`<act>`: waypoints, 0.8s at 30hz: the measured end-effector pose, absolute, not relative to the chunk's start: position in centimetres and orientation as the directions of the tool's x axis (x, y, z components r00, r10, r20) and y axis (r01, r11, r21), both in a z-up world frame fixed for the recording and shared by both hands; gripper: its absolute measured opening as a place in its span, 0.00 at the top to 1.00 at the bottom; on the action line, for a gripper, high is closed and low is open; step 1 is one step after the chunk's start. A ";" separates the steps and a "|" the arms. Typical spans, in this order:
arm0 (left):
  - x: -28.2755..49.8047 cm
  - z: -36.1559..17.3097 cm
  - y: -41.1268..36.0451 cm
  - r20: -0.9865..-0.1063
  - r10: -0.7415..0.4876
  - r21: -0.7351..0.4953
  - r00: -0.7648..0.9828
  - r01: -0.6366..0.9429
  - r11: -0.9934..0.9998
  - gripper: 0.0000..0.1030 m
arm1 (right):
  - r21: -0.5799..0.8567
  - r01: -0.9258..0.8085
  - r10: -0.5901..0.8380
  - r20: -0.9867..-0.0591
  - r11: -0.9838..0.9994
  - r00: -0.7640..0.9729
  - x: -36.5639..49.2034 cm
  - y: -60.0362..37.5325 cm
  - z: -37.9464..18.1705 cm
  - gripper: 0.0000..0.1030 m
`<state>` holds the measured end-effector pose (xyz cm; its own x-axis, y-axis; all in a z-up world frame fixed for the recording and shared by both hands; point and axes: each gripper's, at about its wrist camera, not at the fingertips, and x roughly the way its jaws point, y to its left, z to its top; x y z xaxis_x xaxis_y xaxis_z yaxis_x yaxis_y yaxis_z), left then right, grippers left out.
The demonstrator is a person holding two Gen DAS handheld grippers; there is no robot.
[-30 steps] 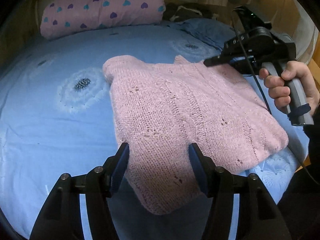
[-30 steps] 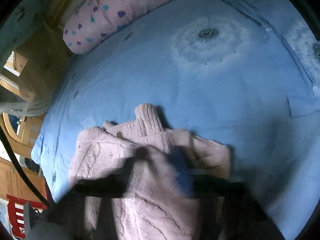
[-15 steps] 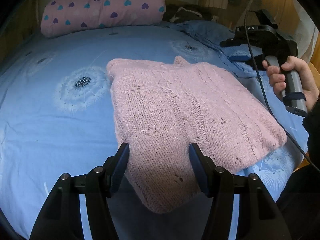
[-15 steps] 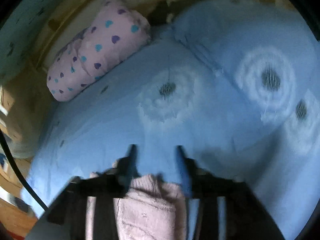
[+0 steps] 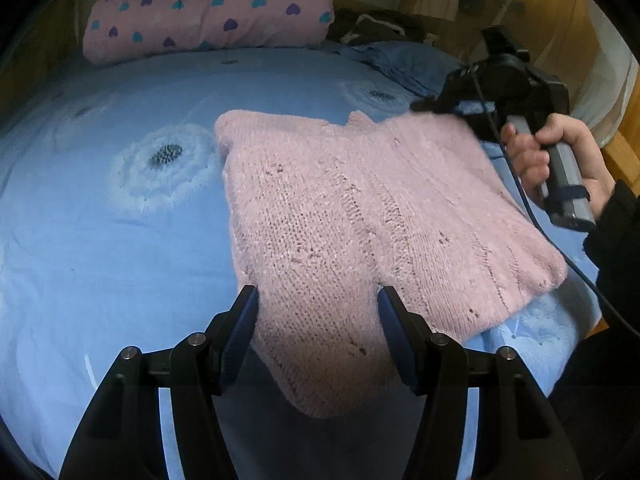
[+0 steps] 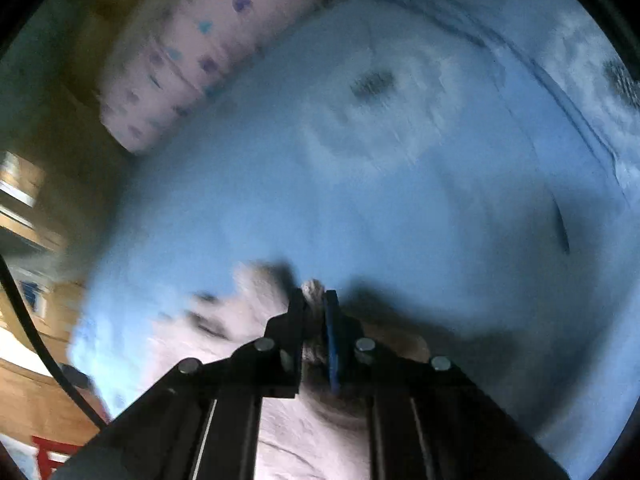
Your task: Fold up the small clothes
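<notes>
A pink knitted sweater [image 5: 360, 220] lies folded on the blue bedspread [image 5: 100, 260]. My left gripper [image 5: 318, 312] is open, its jaws standing either side of the sweater's near corner, just above it. In the left wrist view my right gripper [image 5: 424, 106] sits at the sweater's far right edge, held by a hand. In the right wrist view the right gripper [image 6: 314, 296] is nearly closed on a tuft of the pink sweater [image 6: 312, 290]; that view is blurred.
A pink pillow with hearts [image 5: 208, 8] lies at the head of the bed, also in the right wrist view [image 6: 200, 48]. A crumpled blue cloth [image 5: 404, 64] lies at the far right. Wooden furniture [image 5: 624, 148] stands to the right of the bed.
My right gripper was open and off the sweater half a second ago; it has come back down to the sweater's far edge and closed on the knit. The left gripper has not moved.
</notes>
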<state>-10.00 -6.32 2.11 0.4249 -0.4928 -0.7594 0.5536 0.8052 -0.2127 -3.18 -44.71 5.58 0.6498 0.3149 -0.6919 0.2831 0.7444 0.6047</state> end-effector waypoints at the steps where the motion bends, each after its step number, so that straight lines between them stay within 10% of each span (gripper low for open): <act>1: -9.9 2.1 -6.1 -0.759 -0.501 -0.230 0.415 0.549 0.804 0.61 | 0.609 0.279 0.309 -0.680 0.742 0.665 -3.1 -44.8 6.0 0.91; 9: -8.9 0.9 -3.9 -0.746 -0.592 -0.430 0.305 0.458 0.778 0.58 | 0.372 0.383 0.093 -0.809 0.845 0.581 -2.1 -43.5 5.9 0.77; 12: -9.2 3.1 -3.1 -0.701 -0.604 -0.414 0.380 0.472 0.778 0.63 | 0.355 0.418 0.072 -0.826 0.836 0.559 -3.2 -44.1 6.0 0.52; 19: -2.4 8.4 -7.1 -0.715 -0.566 -0.341 0.411 0.502 0.795 0.89 | 0.276 0.310 0.050 -0.814 0.910 0.578 -7.6 -40.7 8.7 0.48; 24: 3.3 2.8 -13.1 -0.865 -0.160 0.087 0.475 0.457 0.885 0.86 | 0.239 0.225 0.074 -0.822 0.945 0.564 -12.0 -37.1 9.2 0.42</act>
